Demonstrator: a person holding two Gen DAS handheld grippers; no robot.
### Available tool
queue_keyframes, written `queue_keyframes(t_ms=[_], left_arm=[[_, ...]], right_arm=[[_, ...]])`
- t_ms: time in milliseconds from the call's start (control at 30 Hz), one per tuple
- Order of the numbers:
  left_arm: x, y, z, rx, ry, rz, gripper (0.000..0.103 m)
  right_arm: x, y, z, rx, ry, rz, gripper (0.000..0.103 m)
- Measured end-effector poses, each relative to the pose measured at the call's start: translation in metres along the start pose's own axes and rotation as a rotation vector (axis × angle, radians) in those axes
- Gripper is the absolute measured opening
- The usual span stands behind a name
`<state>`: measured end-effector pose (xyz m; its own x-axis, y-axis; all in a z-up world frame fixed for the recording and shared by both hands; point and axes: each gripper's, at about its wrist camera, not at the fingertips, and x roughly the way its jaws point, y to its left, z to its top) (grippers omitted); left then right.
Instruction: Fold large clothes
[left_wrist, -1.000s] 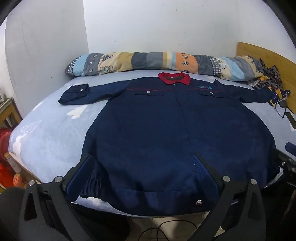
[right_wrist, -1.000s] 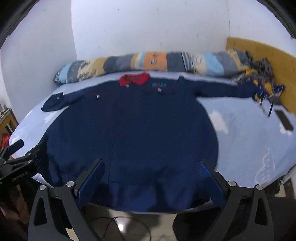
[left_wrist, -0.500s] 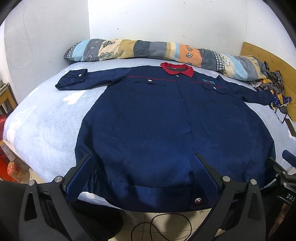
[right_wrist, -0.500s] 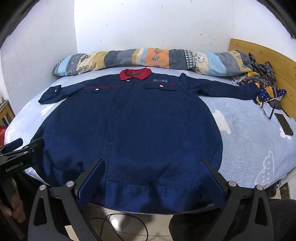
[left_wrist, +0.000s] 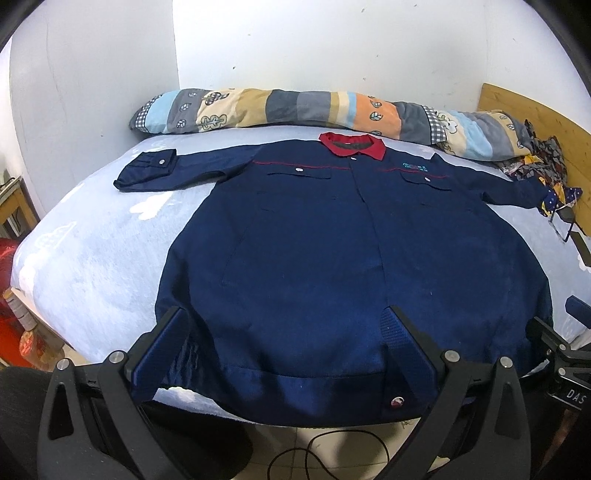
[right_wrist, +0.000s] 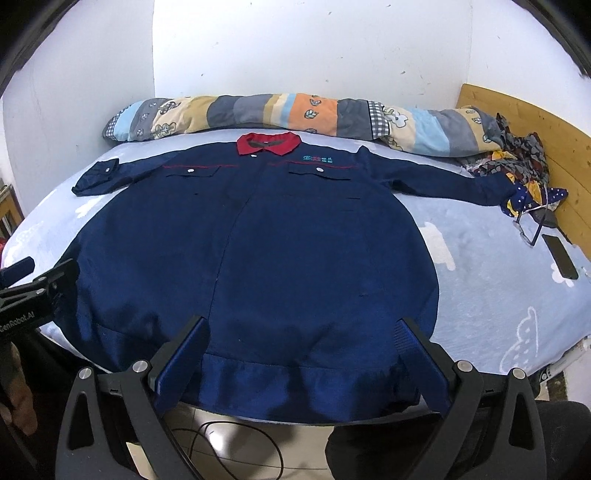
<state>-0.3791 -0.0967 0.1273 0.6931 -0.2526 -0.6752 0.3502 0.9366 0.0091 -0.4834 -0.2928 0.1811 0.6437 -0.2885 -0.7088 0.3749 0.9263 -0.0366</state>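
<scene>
jacket (left_wrist: 332, 258) lies flat, unfolded on the bed (left_wrist: 92, 266); both grippers (left_wrist: 284, 332) (right_wrist: 303, 343) spread wide at its hem, next pinching corners.

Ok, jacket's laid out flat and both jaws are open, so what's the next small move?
Probably lower the left gripper and right gripper onto the hem and close. The navy jacket lies spread face-up, sleeves out, hem at the bed edge, nothing gripped.

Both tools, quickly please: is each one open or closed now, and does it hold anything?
Left tool: open, holding nothing, fingers spread above the hem of the navy jacket.
Right tool: open, holding nothing, also above the hem.
</scene>
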Motion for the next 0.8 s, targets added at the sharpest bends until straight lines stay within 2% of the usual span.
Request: queue_keyframes(t_ms=[800], left_arm=[[-0.007, -0.0049, -0.0075, 0.006, -0.017, 0.013, 0.103]], right_arm=[[0.003, 0.0048, -0.0017, -0.023, -0.001, -0.02, 0.101]])
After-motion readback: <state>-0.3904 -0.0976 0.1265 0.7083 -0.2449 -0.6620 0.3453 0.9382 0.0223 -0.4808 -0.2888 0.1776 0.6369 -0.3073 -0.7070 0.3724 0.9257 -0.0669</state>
